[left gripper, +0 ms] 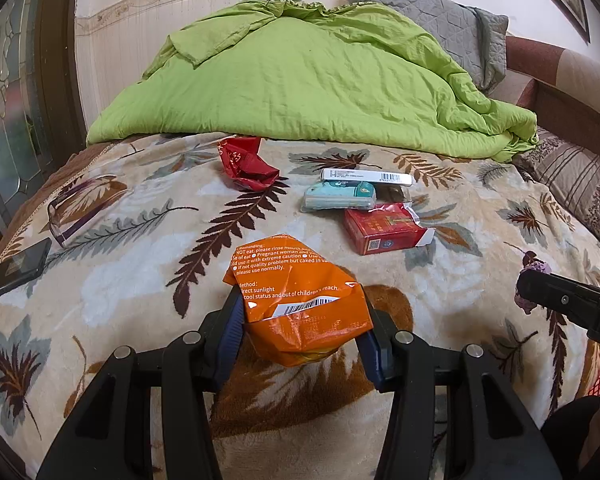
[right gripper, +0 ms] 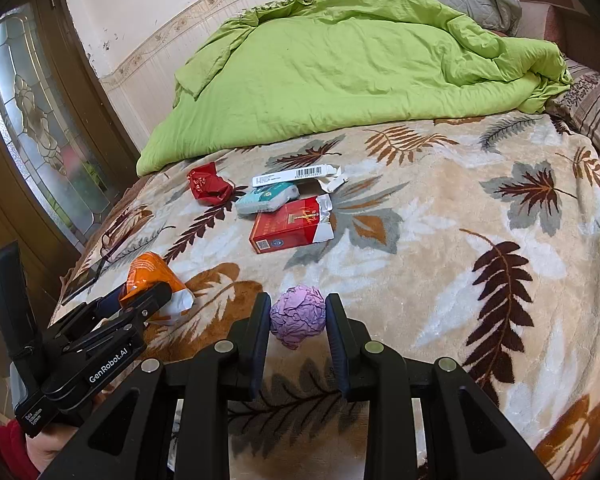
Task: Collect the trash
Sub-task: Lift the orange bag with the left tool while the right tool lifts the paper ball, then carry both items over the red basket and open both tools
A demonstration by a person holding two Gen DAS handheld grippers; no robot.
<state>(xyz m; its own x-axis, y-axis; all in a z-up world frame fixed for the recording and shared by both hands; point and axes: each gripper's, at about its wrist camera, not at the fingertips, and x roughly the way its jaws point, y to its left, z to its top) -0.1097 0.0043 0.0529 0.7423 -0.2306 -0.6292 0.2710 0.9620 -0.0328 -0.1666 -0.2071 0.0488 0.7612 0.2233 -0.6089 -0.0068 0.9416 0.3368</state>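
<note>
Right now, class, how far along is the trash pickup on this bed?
Nothing looks binned yet; no bin shows. In hand: the left hand-held gripper clamps the orange packet, and the right hand-held gripper pinches the purple paper ball. Left on the blanket: red wrapper, white box, teal pack, red carton.

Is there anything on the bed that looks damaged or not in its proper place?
Yes. The red cigarette pack lies torn open at its top, and a crumpled red wrapper sits near the green quilt. A white barcode box has its end flap open. Glasses and a phone lie loose at the blanket's edge.
</note>
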